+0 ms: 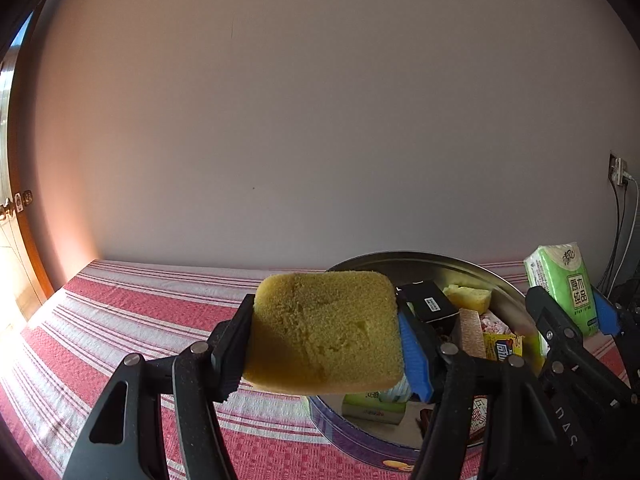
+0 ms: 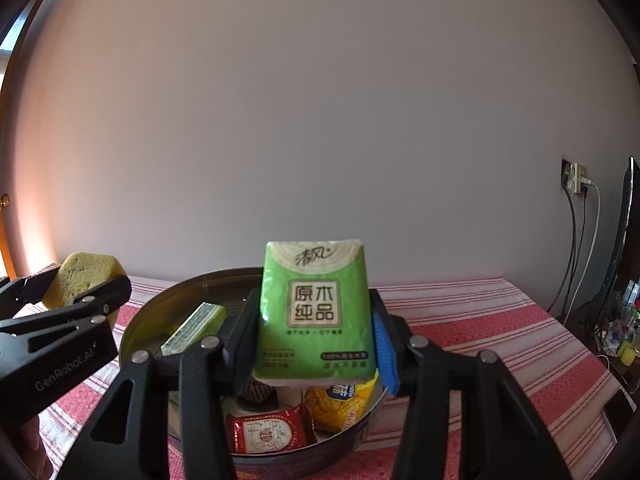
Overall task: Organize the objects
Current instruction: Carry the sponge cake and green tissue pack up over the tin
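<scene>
Black fingers of the left claw (image 1: 326, 340) pinch a yellow sponge (image 1: 326, 330) in the air over the striped table (image 1: 132, 312). Just beside it, the right claw (image 2: 312, 340) pinches a green tissue pack (image 2: 314, 312) above a round tin (image 2: 150, 320) holding snack packets (image 2: 266, 432) and a small black box (image 1: 430, 302).

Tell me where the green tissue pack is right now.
The green tissue pack is clamped upright in the right gripper, held above the round tin, right of the sponge.
</scene>
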Tool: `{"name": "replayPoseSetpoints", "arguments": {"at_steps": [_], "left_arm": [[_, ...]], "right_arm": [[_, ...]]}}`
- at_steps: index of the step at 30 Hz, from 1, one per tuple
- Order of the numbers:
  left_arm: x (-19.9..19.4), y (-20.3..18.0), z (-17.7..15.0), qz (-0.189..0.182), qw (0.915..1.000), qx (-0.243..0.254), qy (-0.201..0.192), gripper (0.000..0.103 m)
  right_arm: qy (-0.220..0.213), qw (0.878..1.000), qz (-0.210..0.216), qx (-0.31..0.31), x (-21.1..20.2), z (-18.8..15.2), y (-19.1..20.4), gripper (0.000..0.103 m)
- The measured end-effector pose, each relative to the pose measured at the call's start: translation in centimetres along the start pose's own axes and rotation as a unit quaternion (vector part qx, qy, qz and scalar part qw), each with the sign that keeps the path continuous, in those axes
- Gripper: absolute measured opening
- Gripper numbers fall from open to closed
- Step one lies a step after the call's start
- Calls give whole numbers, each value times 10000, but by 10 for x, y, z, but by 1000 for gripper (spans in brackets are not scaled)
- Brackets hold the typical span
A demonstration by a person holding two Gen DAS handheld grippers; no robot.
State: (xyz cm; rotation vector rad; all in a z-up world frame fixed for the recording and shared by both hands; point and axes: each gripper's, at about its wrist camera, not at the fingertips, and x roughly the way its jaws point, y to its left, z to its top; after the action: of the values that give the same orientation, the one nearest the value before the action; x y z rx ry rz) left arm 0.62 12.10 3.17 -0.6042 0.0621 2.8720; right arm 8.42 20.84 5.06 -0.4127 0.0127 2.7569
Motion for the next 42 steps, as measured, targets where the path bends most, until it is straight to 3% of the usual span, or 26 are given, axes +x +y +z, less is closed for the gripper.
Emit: {"name": "replayPoseSetpoints", "arguments": {"at_steps": [10, 23, 42], "left_arm": [[31, -24, 5, -229, 9996, -2, 154, 66], [55, -37, 4, -323, 9992, 37, 227, 66], [98, -24, 22, -236, 9984, 78, 507, 66]], "right_arm": [[170, 9994, -300, 77, 24, 2, -16, 50], [150, 9988, -447, 92, 26, 7, -18, 50], [401, 9989, -190, 175, 52, 9, -25, 50]]}}
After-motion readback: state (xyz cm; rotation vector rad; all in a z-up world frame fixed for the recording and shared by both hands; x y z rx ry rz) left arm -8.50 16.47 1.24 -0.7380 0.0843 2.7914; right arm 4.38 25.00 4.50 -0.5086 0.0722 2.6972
